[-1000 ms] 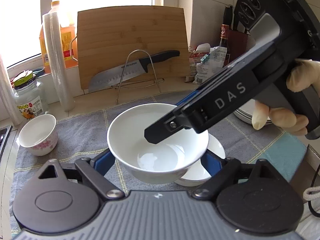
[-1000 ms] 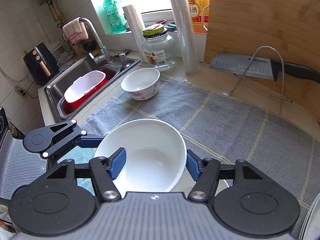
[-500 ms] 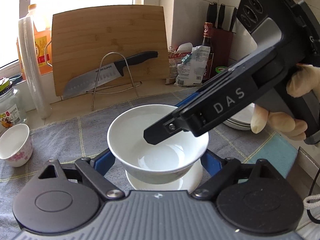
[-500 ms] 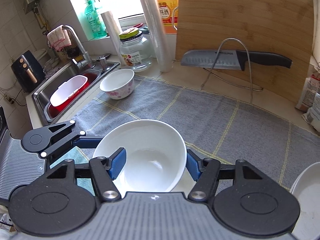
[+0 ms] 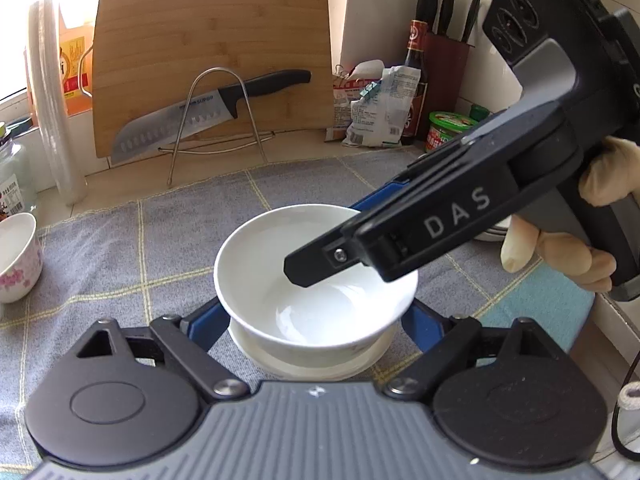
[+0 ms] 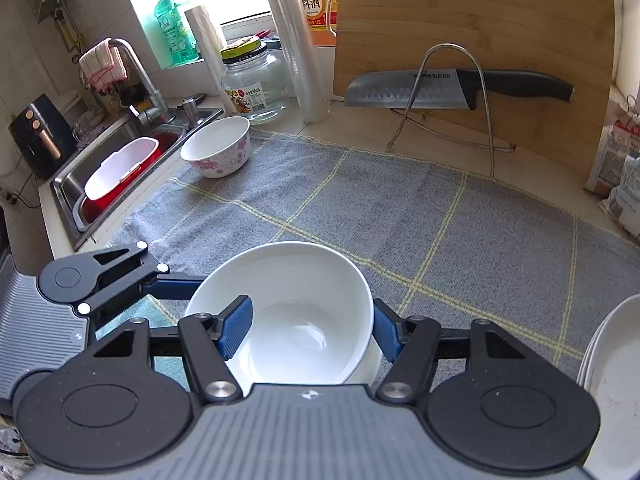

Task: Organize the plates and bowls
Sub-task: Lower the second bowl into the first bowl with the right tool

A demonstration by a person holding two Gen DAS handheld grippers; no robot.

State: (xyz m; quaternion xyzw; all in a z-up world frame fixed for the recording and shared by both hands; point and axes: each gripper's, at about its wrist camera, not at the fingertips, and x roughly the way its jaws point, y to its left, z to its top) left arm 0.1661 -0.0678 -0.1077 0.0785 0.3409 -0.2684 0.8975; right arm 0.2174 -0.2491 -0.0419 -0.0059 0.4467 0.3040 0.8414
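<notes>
While right gripper (image 5: pixel 320 272) reads DAS, knife (image 6: pixel 404 94) reads SUPOR.

A bowl (image 6: pixel 296 312) sits low in the frame's centre on a mat (image 6: pixel 400 208), over a plate (image 5: pixel 280 364). A second bowl (image 6: pixel 216 146) stands at the mat's upper-left corner, beside the sink (image 6: pixel 72 184). Behind the mat, at upper right, a knife (image 6: pixel 452 88) lies across a rack before a cutting board (image 6: pixel 472 12), with stacked plates (image 6: pixel 612 364) at the right edge.

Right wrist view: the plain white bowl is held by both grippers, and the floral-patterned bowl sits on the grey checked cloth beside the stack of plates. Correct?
Not quite. The floral-patterned bowl sits at the cloth's corner near the sink, opposite the stack of plates. The right wrist view shows it. Otherwise correct.
</notes>
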